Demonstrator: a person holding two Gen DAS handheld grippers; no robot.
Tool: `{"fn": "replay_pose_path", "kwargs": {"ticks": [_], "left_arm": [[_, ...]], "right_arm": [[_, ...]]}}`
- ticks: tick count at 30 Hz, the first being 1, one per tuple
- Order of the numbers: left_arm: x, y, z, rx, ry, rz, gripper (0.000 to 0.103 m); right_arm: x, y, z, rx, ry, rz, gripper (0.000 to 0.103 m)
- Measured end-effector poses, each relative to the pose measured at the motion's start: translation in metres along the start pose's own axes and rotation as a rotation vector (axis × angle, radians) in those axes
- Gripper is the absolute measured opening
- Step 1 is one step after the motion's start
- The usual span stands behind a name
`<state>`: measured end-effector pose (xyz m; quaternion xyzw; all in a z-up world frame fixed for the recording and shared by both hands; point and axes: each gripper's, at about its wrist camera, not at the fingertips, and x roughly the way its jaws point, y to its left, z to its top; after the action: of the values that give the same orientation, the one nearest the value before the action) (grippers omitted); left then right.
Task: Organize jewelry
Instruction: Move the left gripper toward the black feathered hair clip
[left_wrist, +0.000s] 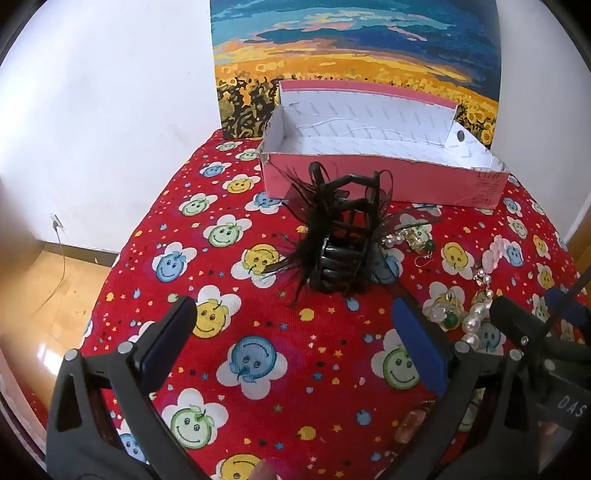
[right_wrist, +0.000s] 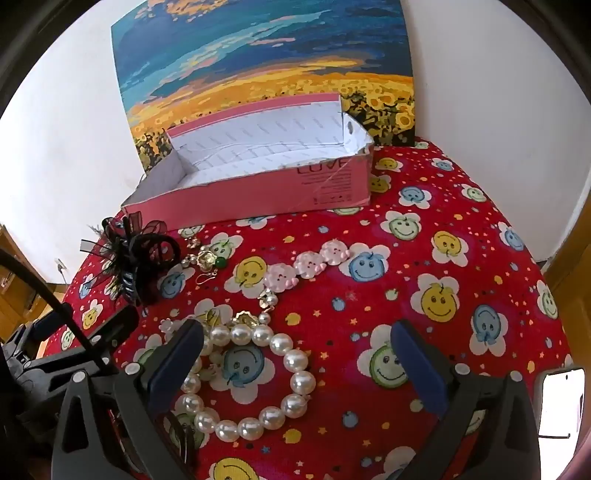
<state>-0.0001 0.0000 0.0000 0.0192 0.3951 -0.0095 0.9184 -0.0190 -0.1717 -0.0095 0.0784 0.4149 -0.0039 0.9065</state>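
Nothing is being held yet, so the first pick is being lined up. The left gripper and the right gripper are both being kept wide apart and empty. The black hair clip and pearl bracelet are lying mid-cloth, before the pink box at the table's back edge. Next, closing on one piece is probably needed.

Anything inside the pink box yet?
No jewelry shows in the pink box: only its white printed lining. The near wall covers the front strip of the floor, so that part cannot be checked.
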Motion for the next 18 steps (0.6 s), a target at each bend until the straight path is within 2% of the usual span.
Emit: {"fn": "replay_pose_path", "kwargs": {"ticks": [4, 12, 18], "left_arm": [[0.0017, 0.0003, 0.0006, 0.002, 0.003, -0.005, 0.099], [0.0055, 0.0037, 0.0073, 0.003, 0.015, -0.005, 0.099], [0.0034, 0.0024, -0.0008, 0.004, -0.004, 0.009, 0.099]], "right_arm": [[-0.0020, 0.0015, -0.0005, 0.001, -0.008, 0.019, 0.103], [-0.0005, -0.0064, -0.0017, 0.000, 0.000, -0.005, 0.103], [0.0004, -0.0035, -0.0003, 0.015, 0.007, -0.014, 0.103]]}}
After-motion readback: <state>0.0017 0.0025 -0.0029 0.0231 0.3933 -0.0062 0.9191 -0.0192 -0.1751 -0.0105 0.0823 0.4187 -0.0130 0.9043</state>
